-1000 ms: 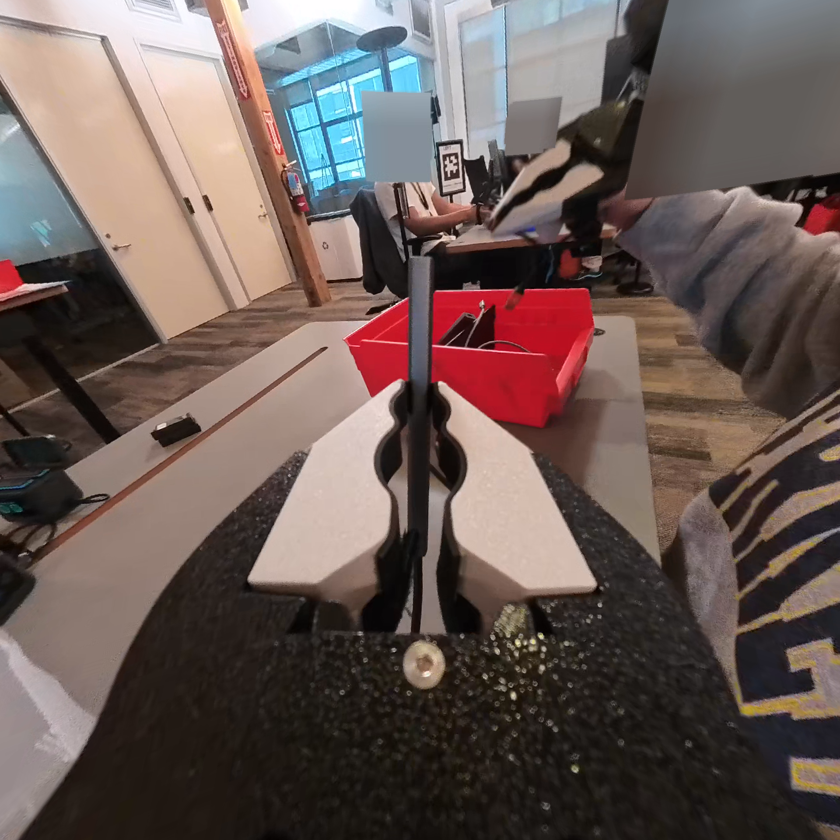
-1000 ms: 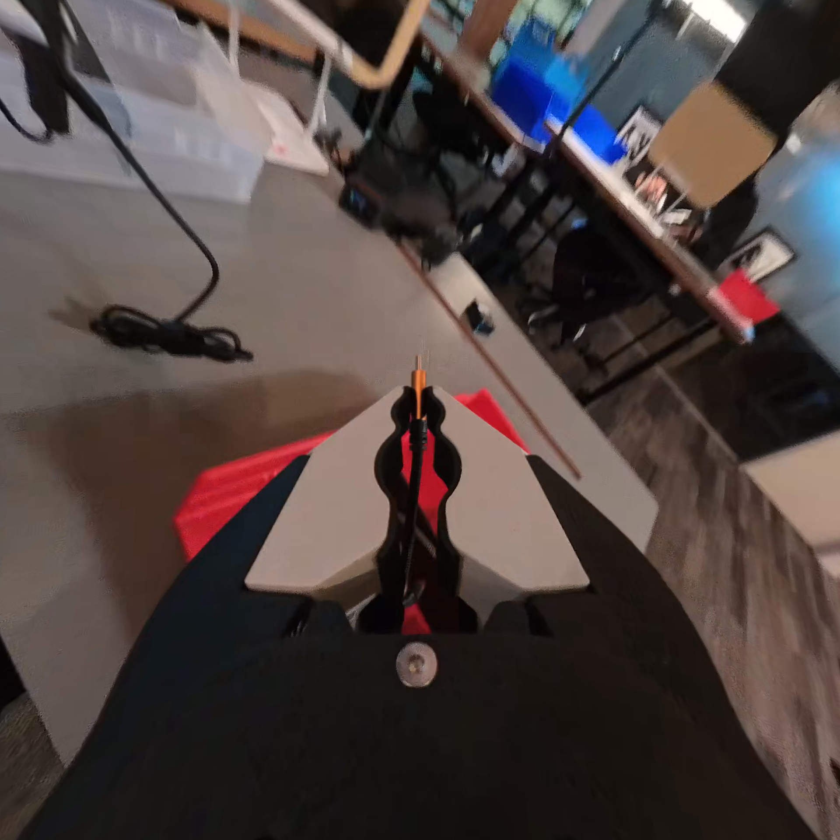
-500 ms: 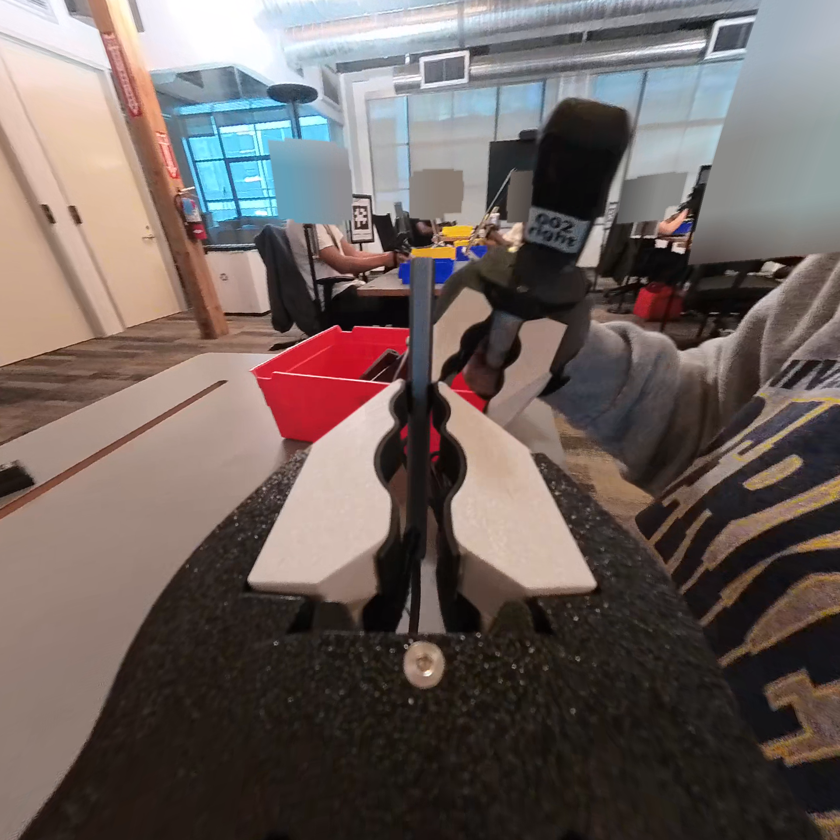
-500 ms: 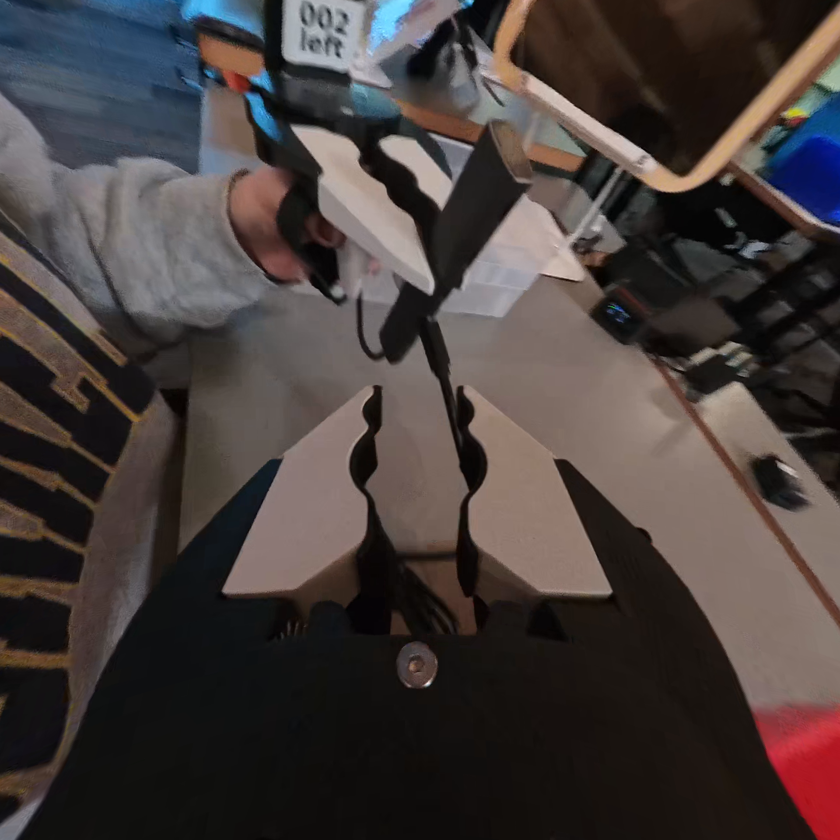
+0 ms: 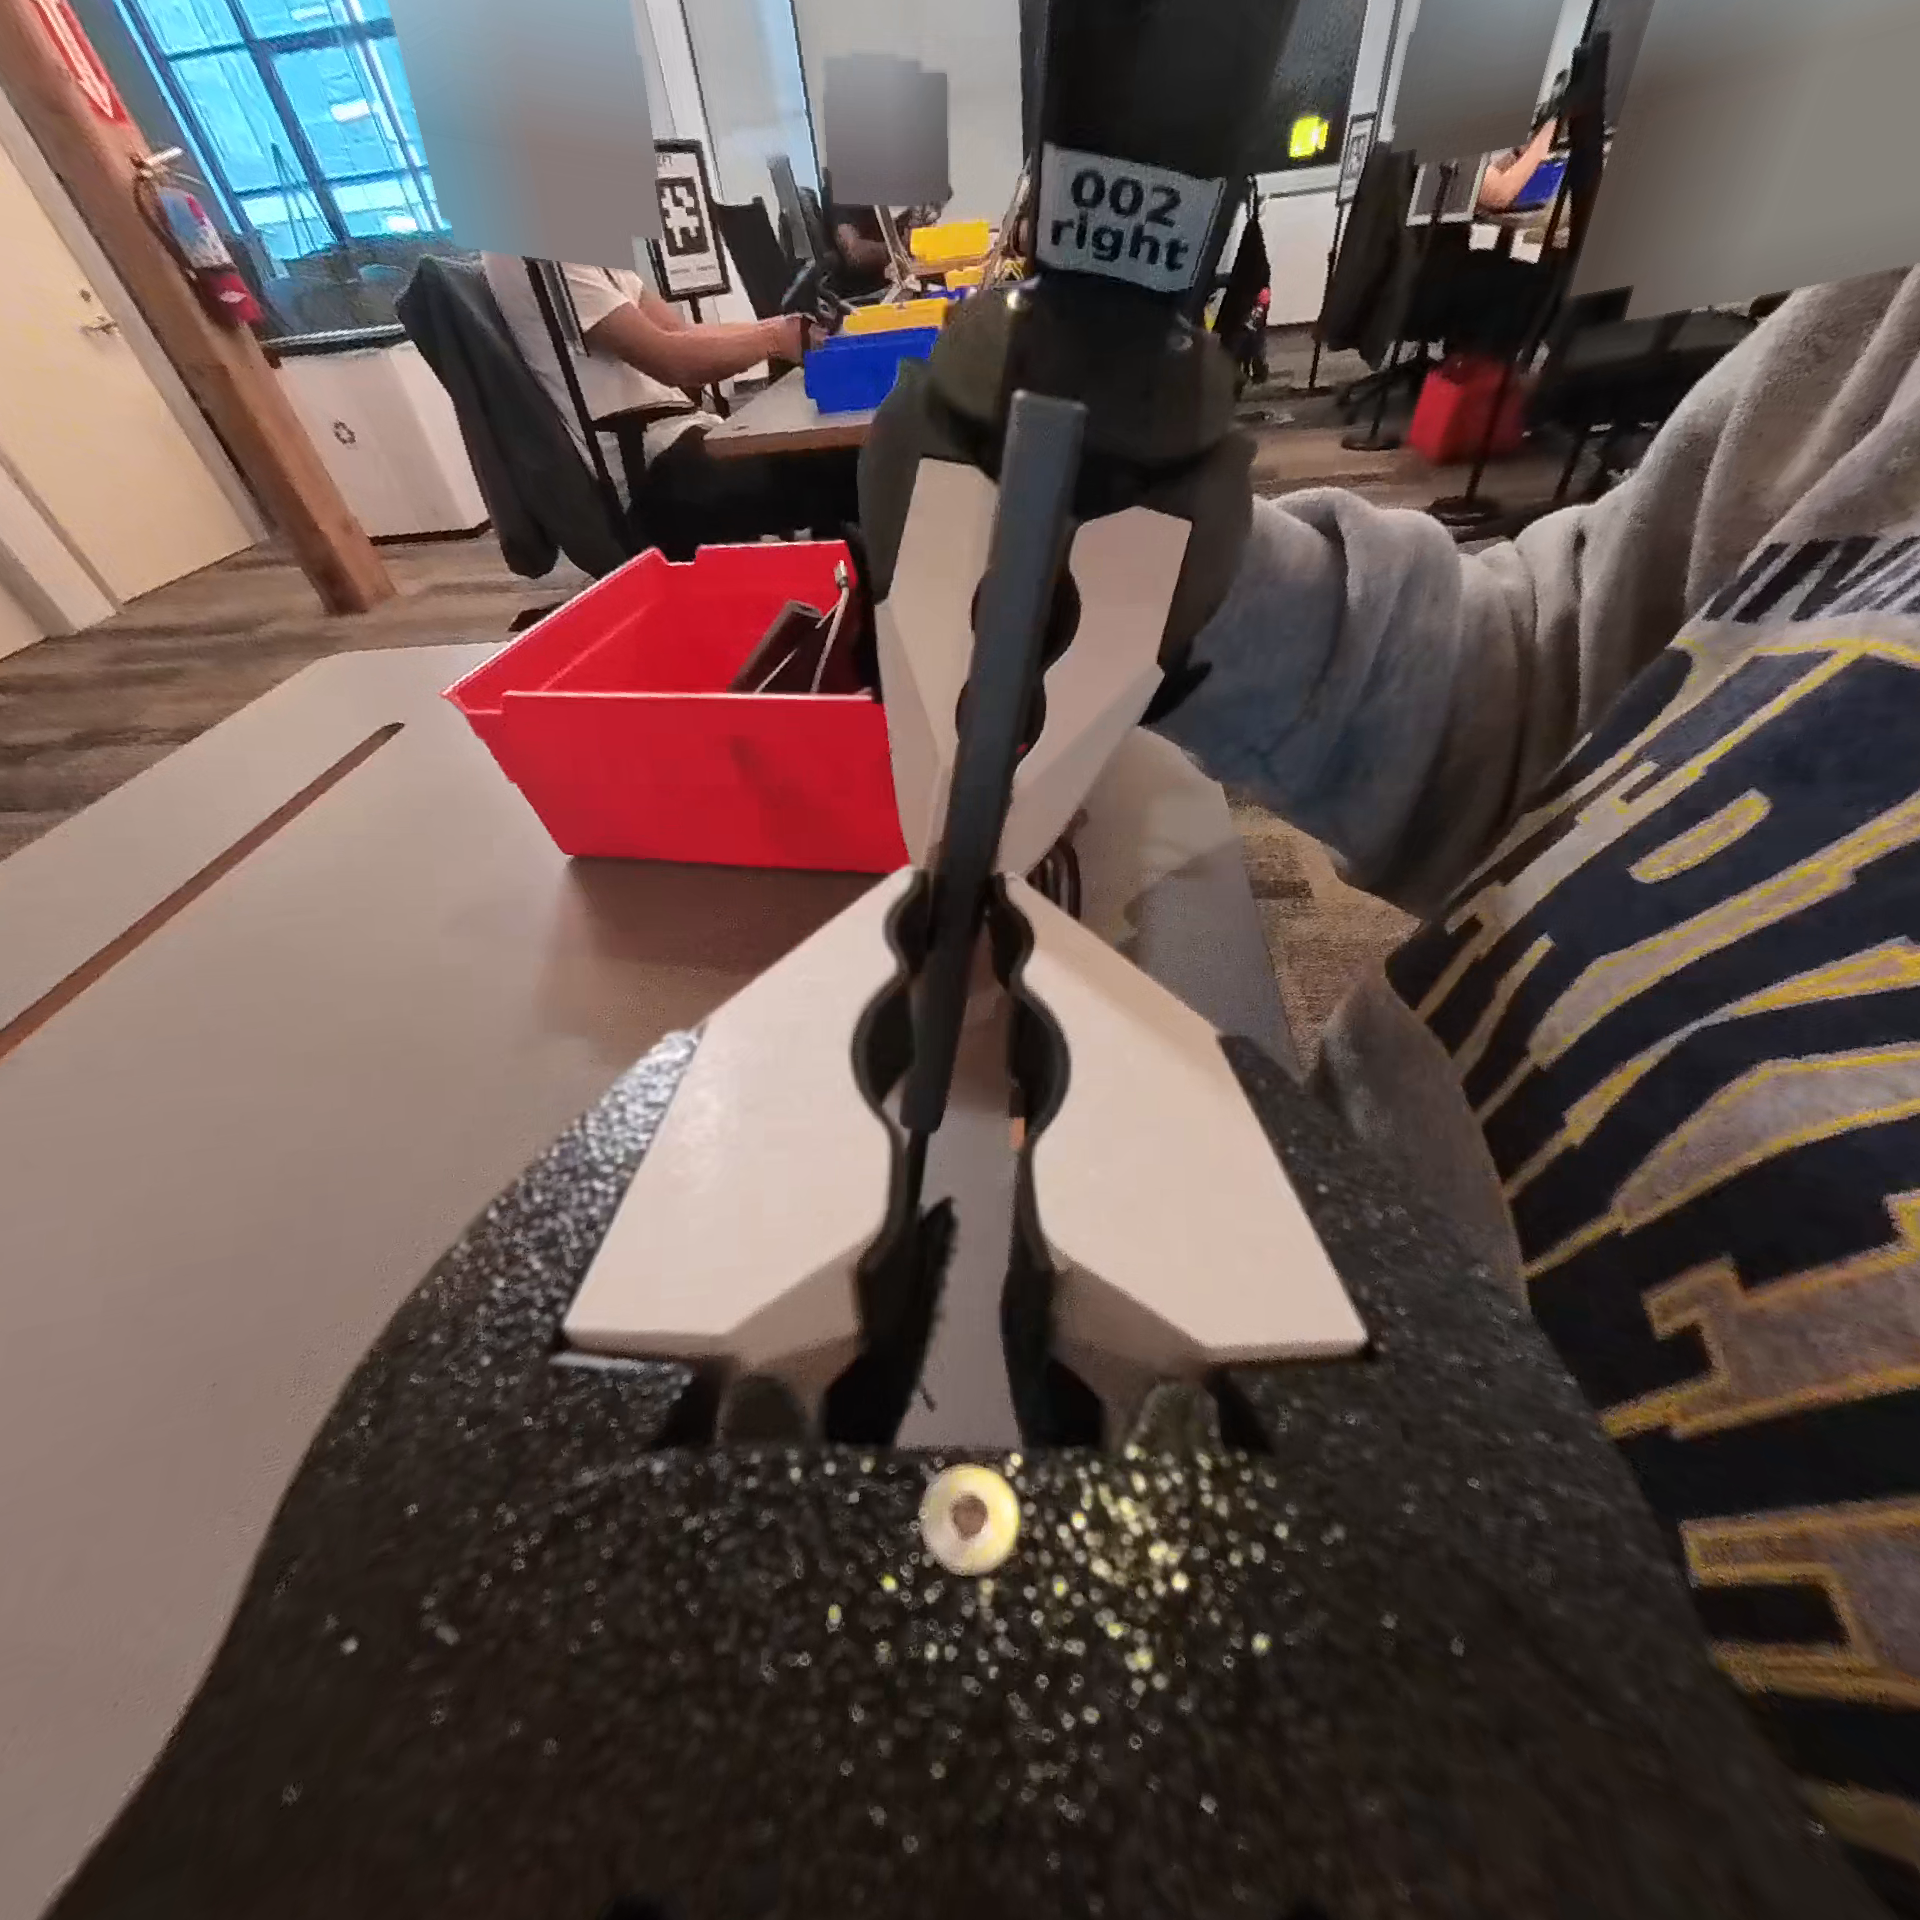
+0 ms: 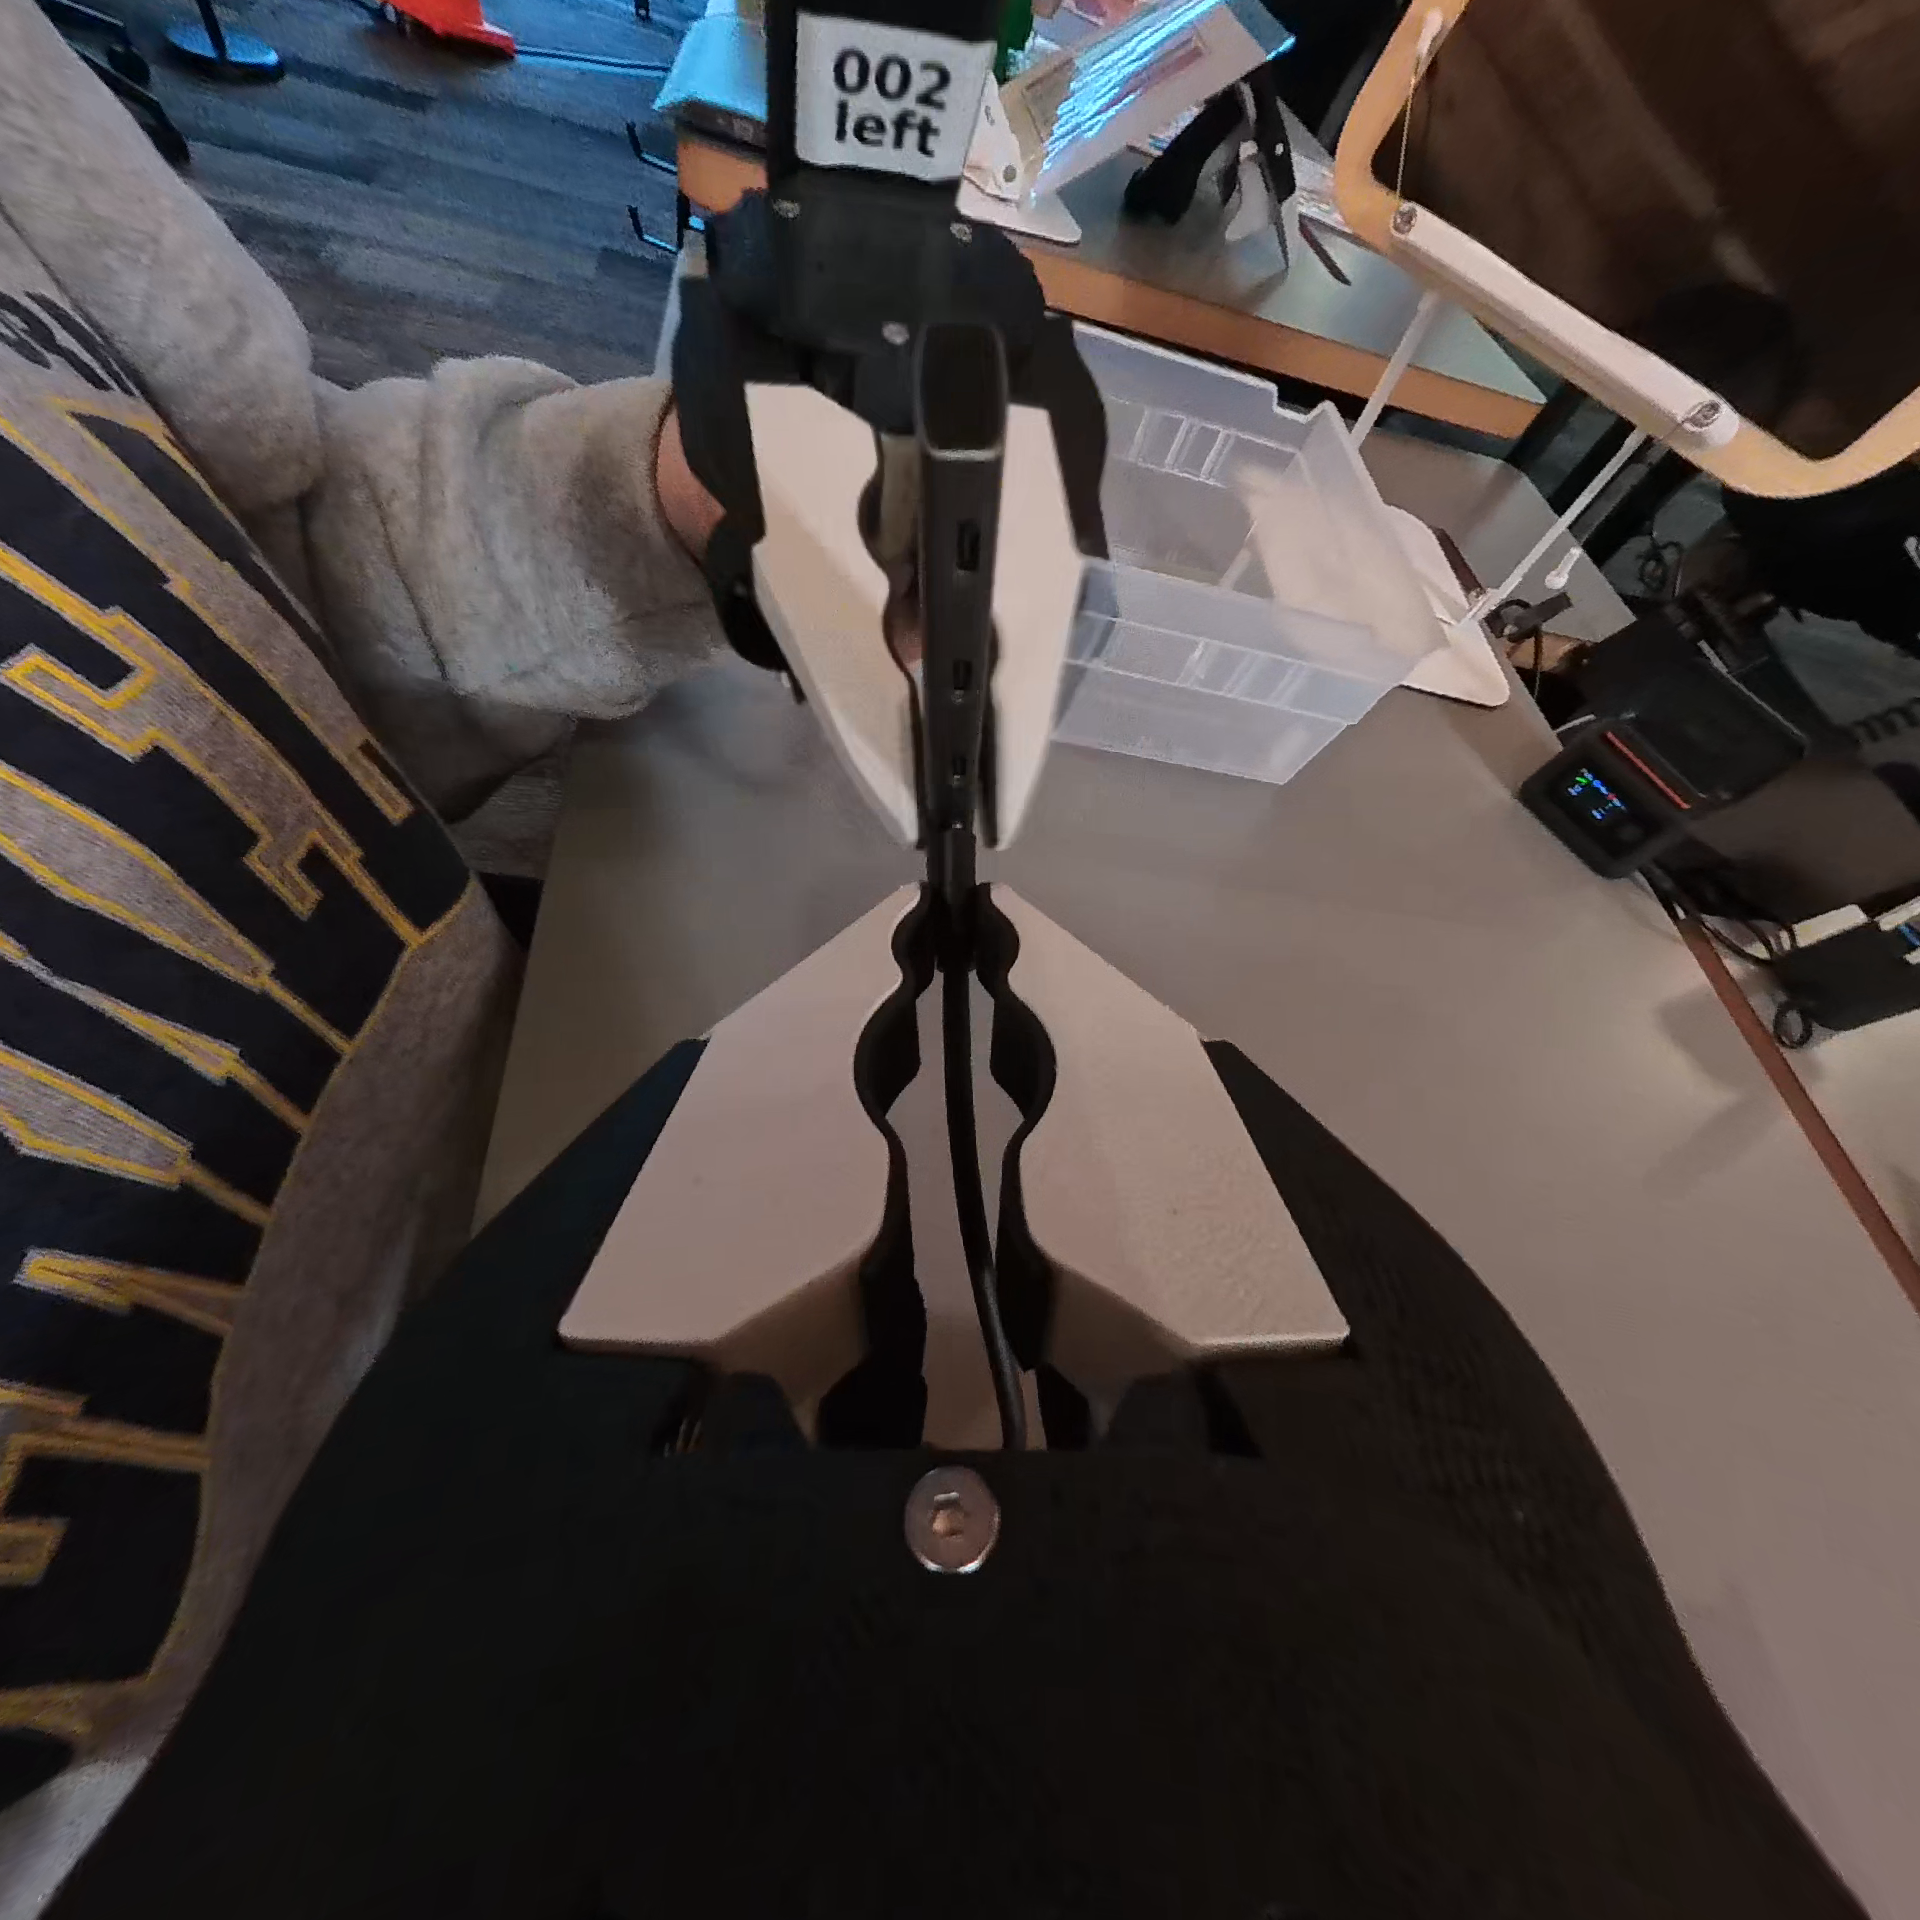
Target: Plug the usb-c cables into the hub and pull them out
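Note:
My left gripper (image 5: 958,894) is shut on a slim dark hub (image 5: 997,675), which sticks out past its fingertips. In the right wrist view the hub (image 6: 956,582) shows small ports along its edge. My right gripper (image 6: 956,920) is shut on a black cable (image 6: 971,1143) that runs back between its fingers. The cable's front end meets the hub's near end at the fingertips. I cannot tell how far it is seated. The two grippers face each other tip to tip, almost touching, above the grey table (image 5: 260,1039).
A red bin (image 5: 675,748) holding dark items and cables stands on the table behind the grippers. A clear plastic organiser box (image 6: 1226,644) and a small device with a lit screen (image 6: 1600,800) are at the table's other end. The person's grey sleeves are close on one side.
My right gripper swung from above the red bin to face the left one, was open half a second ago, and is now shut on the cable. The grippers have closed in tip to tip.

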The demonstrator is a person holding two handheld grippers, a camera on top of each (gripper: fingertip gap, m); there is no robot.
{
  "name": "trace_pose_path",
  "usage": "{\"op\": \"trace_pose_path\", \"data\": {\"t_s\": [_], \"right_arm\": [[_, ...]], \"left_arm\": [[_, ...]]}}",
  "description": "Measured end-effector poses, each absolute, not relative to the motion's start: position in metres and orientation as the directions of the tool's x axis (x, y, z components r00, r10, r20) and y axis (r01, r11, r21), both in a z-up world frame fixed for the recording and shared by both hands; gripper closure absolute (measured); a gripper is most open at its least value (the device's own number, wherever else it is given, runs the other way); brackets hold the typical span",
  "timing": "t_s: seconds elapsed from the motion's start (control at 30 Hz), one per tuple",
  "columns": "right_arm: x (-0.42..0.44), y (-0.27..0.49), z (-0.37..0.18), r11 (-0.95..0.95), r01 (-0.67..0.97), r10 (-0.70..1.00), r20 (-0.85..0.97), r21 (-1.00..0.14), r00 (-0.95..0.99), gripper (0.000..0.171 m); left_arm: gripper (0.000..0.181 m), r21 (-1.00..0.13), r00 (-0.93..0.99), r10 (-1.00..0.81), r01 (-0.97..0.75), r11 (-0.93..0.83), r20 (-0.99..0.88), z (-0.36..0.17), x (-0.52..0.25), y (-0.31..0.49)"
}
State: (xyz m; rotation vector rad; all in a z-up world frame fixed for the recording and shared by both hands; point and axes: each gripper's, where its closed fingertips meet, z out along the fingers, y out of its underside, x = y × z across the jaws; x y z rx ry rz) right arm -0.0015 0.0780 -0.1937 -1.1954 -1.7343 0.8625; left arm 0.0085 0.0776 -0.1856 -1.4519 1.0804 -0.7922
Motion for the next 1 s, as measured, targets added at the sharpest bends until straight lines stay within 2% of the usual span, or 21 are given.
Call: {"op": "trace_pose_path", "data": {"t_s": [0.2, 0.23, 0.27, 0.37, 0.5, 0.6, 0.7, 0.77, 0.87, 0.93, 1.0], "right_arm": [[0.007, 0.055, -0.193, 0.359, 0.339, 0.916, 0.260, -0.870, -0.304, 0.165], [0.016, 0.062, -0.195, 0.387, 0.373, 0.913, 0.296, -0.843, -0.280, 0.165], [0.029, 0.076, -0.192, 0.396, 0.399, 0.917, 0.333, -0.827, -0.222, 0.165], [0.068, 0.094, -0.140, 0.351, 0.287, 0.935, 0.348, -0.891, -0.062, 0.166], [0.116, 0.117, -0.062, 0.532, 0.304, 0.780, 0.597, -0.790, 0.187, 0.166], [0.142, 0.127, -0.025, 0.586, 0.321, 0.690, 0.666, -0.744, 0.283, 0.165], [0.161, 0.153, -0.036, 0.569, 0.406, 0.646, 0.694, -0.715, 0.317, 0.166], [0.169, 0.172, -0.066, 0.539, 0.480, 0.640, 0.707, -0.692, 0.300, 0.165], [0.187, 0.208, -0.127, 0.388, 0.615, 0.685, 0.662, -0.686, 0.306, 0.163], [0.188, 0.213, -0.145, 0.302, 0.610, 0.735, 0.587, -0.732, 0.340, 0.128], [0.166, 0.190, -0.133, 0.309, 0.516, 0.787, 0.520, -0.799, 0.333, 0.125]], "left_arm": [[0.173, -0.943, 0.253, -0.958, -0.331, 0.047, -0.136, -0.187, 0.013, 0.050], [0.173, -0.933, 0.283, -0.946, -0.357, 0.047, -0.156, -0.186, 0.004, 0.050], [0.173, -0.937, 0.346, -0.923, -0.347, 0.043, -0.171, -0.179, -0.014, 0.054], [0.174, -0.979, 0.467, -0.874, -0.197, 0.045, -0.134, -0.149, -0.055, 0.054], [0.174, -0.983, 0.496, -0.857, -0.175, 0.058, -0.139, -0.146, -0.051, 0.057], [0.174, -0.987, 0.490, -0.865, -0.155, 0.038, -0.110, -0.151, -0.043, 0.062], [0.174, -0.991, 0.472, -0.878, -0.135, 0.016, -0.078, -0.156, -0.034, 0.066], [0.174, -0.991, 0.478, -0.876, -0.137, 0.002, -0.068, -0.160, -0.029, 0.071], [0.174, -0.990, 0.487, -0.872, -0.139, -0.026, -0.045, -0.166, -0.020, 0.080], [0.174, -0.988, 0.501, -0.865, -0.152, -0.037, -0.045, -0.169, -0.014, 0.087], [0.174, -0.981, 0.509, -0.857, -0.196, -0.019, -0.085, -0.172, -0.007, 0.091]]}}
